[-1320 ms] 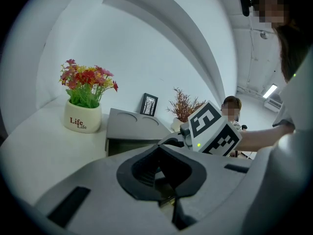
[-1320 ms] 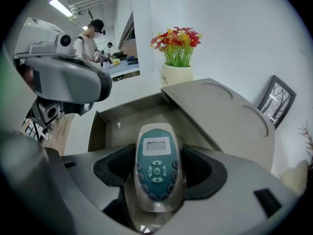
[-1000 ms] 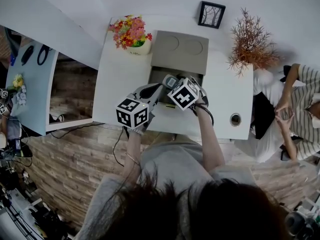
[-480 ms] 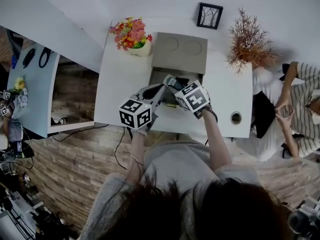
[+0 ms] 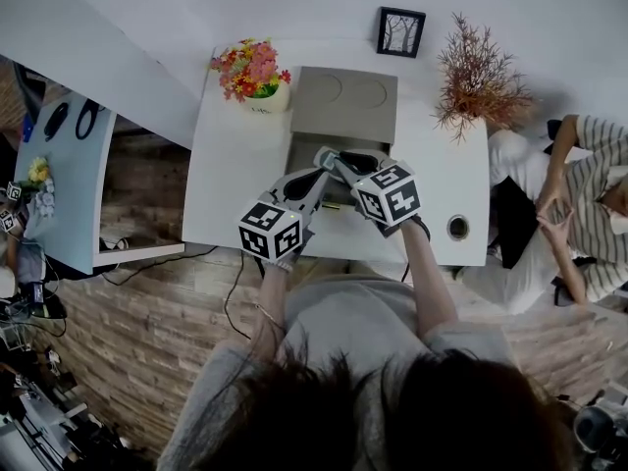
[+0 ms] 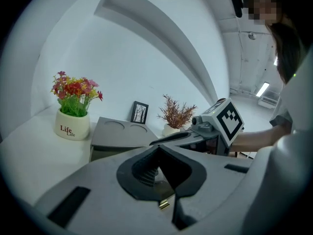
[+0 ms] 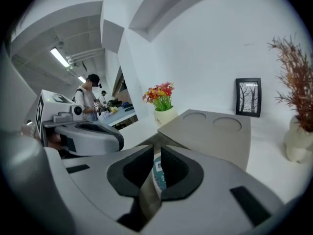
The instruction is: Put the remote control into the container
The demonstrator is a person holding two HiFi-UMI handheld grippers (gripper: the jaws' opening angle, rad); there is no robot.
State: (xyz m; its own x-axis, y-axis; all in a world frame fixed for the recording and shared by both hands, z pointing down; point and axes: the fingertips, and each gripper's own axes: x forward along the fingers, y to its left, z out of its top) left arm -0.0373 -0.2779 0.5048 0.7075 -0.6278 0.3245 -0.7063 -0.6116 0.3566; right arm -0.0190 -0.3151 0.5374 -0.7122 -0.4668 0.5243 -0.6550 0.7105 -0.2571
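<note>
**Head view:** The container (image 5: 343,106) sits mid-surface (image 5: 235,184), toward the back edge, with its lid thrown back and its opening facing me. My right hand-held gripper (image 5: 329,155) reaches over the opening's front left corner. My left hand-held gripper (image 5: 314,181) hangs just beside it, nearer the surface's front edge. I judge the task about half done. The remote (image 7: 156,175) is picked up but not yet inside, so lowering it in and letting go are still left.

**Left gripper view:** The jaws are clenched tip to tip with nothing between them. Past them I see the lid, with the right hand-held gripper off to the right.

**Right gripper view:** The jaws have just been closing and now grasp the remote. It stands on edge between them, with its buttons showing just behind the tips. It runs back toward the camera, and the lid lies beyond, near but not touching.
</note>
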